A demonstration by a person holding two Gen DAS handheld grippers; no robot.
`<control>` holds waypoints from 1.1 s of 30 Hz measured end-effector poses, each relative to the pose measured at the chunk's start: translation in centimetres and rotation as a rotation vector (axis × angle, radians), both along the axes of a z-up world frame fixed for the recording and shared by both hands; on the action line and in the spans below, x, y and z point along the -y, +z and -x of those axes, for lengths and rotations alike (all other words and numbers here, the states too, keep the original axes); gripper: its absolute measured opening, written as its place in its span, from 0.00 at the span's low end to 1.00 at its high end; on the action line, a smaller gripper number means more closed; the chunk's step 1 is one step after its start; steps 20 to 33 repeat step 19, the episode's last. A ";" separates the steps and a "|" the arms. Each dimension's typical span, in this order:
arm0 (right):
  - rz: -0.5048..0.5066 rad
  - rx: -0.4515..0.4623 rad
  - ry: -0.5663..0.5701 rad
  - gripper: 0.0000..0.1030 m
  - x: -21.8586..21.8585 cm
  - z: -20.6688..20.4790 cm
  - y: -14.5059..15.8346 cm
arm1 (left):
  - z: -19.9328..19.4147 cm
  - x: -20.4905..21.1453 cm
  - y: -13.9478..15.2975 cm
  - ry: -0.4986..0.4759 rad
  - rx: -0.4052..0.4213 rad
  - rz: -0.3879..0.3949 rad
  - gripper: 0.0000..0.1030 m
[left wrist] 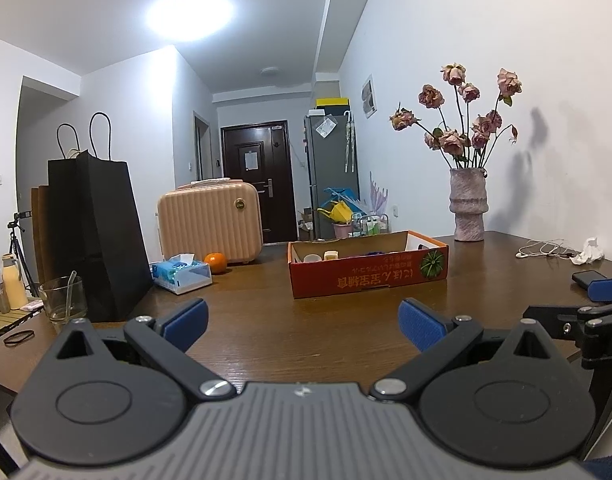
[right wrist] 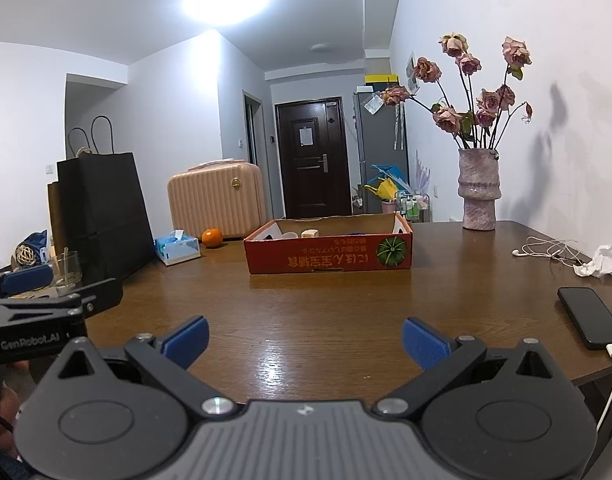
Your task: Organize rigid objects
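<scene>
Rigid objects here seem to live in the red cardboard box, a shallow tray sitting mid-table, printed side facing the cameras with the lettering upside down. Over its wall I can make out a white cup, a small pale jar and something dark blue lying low, so at least a few items already sit inside. That fits either a sort that's wrapping up or a box waiting to be emptied and laid out, can't call it from this.

Going big to small: the wooden table is bare across the near half, which gives both tools room to work. A black paper bag stands at the far left edge, a peach suitcase behind it, and a vase of dried roses is tucked against the right wall, out of the way. Then a tissue box, a glass with a stick in it, an orange, a phone on its charging cable at the right edge, tangled earphones and a crumpled tissue.

Left gripper and right gripper both hover low over the near edge, side by side, pointed at the box. Jaws on both are spread wide with nothing between the blue pads, so neither one is carrying anything.
</scene>
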State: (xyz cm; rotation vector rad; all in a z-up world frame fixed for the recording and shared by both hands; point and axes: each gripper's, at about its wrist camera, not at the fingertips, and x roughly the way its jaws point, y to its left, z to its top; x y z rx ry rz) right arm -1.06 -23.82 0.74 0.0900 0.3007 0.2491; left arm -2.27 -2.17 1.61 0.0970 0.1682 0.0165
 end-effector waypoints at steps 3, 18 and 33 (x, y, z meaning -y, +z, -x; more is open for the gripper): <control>0.001 -0.002 0.002 1.00 0.0 0.0 0.0 | -0.2 -0.1 0.0 0.001 -0.006 0.003 1.00; 0.003 -0.006 0.001 1.00 0.0 -0.1 0.1 | -0.4 -0.1 -0.2 -0.001 -0.017 0.005 1.00; 0.003 -0.006 0.001 1.00 0.0 -0.1 0.1 | -0.3 0.0 -0.2 0.000 -0.016 0.004 1.00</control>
